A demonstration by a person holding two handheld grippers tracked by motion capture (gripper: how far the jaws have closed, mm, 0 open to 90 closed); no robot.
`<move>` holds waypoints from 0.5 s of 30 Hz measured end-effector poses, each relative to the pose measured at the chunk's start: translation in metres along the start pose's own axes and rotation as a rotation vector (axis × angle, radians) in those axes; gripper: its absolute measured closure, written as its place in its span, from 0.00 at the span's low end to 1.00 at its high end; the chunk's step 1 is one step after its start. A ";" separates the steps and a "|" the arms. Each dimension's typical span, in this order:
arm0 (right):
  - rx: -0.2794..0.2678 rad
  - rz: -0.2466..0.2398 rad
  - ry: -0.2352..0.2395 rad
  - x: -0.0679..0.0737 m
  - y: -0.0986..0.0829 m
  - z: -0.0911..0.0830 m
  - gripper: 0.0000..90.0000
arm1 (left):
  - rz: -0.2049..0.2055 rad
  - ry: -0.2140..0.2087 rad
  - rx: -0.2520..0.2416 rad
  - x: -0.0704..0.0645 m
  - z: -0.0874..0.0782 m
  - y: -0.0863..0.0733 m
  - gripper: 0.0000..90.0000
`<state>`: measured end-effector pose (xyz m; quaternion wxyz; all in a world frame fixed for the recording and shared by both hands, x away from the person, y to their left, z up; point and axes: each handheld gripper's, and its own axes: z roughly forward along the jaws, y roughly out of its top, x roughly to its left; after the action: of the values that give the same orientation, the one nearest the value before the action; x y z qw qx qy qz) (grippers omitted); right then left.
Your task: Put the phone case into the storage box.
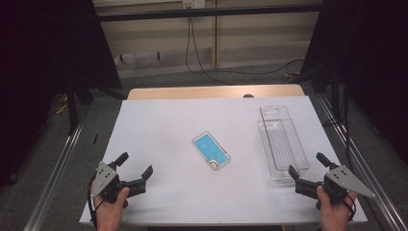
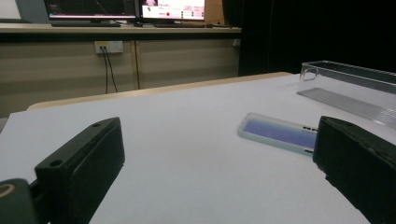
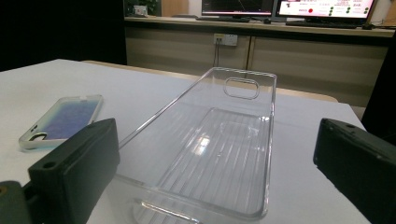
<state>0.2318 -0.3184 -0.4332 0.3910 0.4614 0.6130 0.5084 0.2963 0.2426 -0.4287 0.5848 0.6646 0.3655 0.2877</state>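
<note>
**Two open grippers flanking a phone case and a clear tray**

A phone case (image 1: pixel 211 150) with a blue inner face lies flat near the middle of the white table (image 1: pixel 159 125), well apart from both grippers. A clear plastic tray (image 1: pixel 283 142) stands to its right, long axis running away from the person. The left gripper (image 1: pixel 136 167), held near the table's front left corner, has its jaws spread wide and grips nothing; in the left gripper view the phone case (image 2: pixel 280 132) lies ahead, beside the right-hand jaw. The right gripper (image 1: pixel 308 163), jaws likewise wide apart and empty, sits just before the tray's near end; in the right gripper view the tray (image 3: pixel 219 140) lies between the jaws, untouched.
</note>
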 end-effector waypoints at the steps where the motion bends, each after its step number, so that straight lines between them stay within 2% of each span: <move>1: 0.000 -0.001 0.002 0.000 0.000 0.000 0.00 | 0.001 0.002 0.000 0.000 0.000 0.000 0.03; 11: 0.006 0.019 0.005 -0.003 -0.001 -0.001 0.00 | 0.002 -0.005 0.001 -0.002 0.003 0.002 0.03; 15: 0.008 0.015 0.010 -0.002 -0.001 -0.001 0.00 | 0.003 -0.029 0.007 -0.002 0.005 0.003 0.03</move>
<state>0.2316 -0.3206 -0.4345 0.3823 0.4651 0.6134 0.5111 0.2992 0.2377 -0.4265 0.5872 0.6714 0.3569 0.2778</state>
